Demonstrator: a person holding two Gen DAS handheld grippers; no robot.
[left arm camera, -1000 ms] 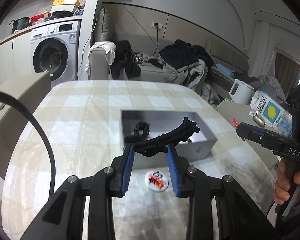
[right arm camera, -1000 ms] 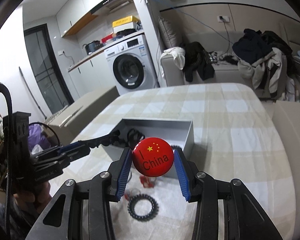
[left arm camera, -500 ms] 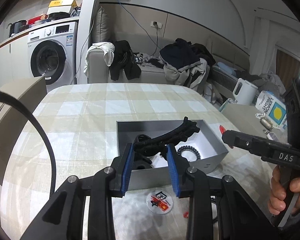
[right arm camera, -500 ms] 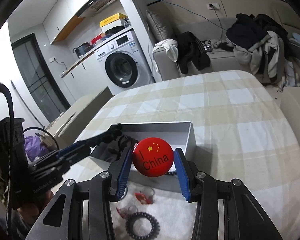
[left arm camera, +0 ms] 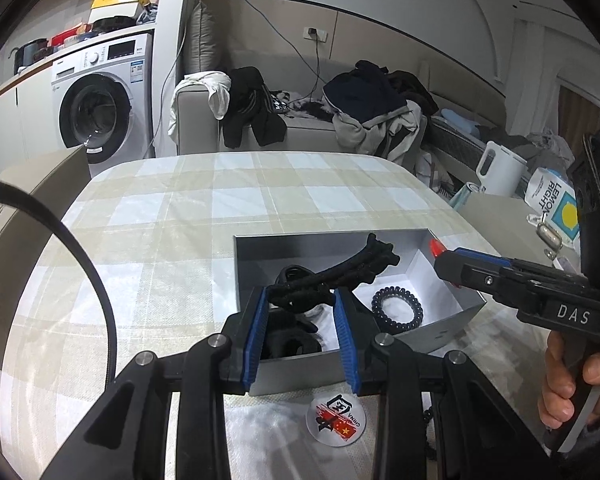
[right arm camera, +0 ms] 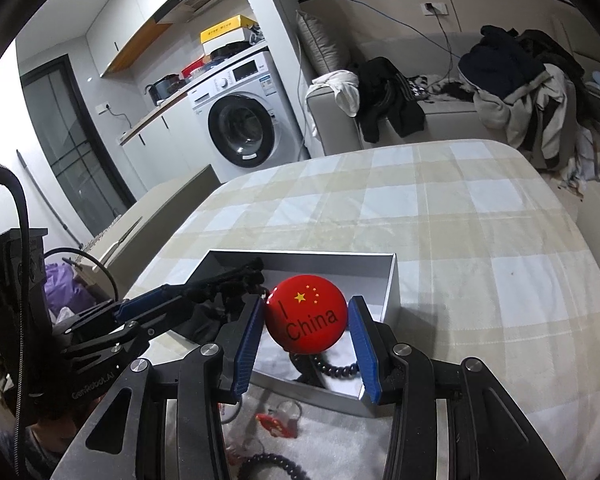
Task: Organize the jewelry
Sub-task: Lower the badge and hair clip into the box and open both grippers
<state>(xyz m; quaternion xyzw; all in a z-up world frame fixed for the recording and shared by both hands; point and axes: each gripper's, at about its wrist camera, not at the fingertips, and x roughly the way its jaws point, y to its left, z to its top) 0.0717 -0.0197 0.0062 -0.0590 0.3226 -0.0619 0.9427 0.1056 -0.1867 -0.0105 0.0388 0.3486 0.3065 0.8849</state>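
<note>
Open room: checked bench [left arm camera: 228,208] beyond the gray box [left arm camera: 440,336] is lying bare.
Obstacle: right gripper [left arm camera: 440,254] is crowding the box's right corner.

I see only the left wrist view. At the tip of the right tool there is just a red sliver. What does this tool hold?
Observer: The right tool is shut on a red badge. The badge is round, with yellow stars and the words "I China".
Operator: Is the badge over the box?
Observer: It appears so. It hangs over the open grey box, above a black spiral hair tie that lies inside.
Operator: Does anything lie in front of the box, hidden behind my tool?
Observer: Yes, a small red charm with a clear ring lies on the table just before the box's near wall.
</note>
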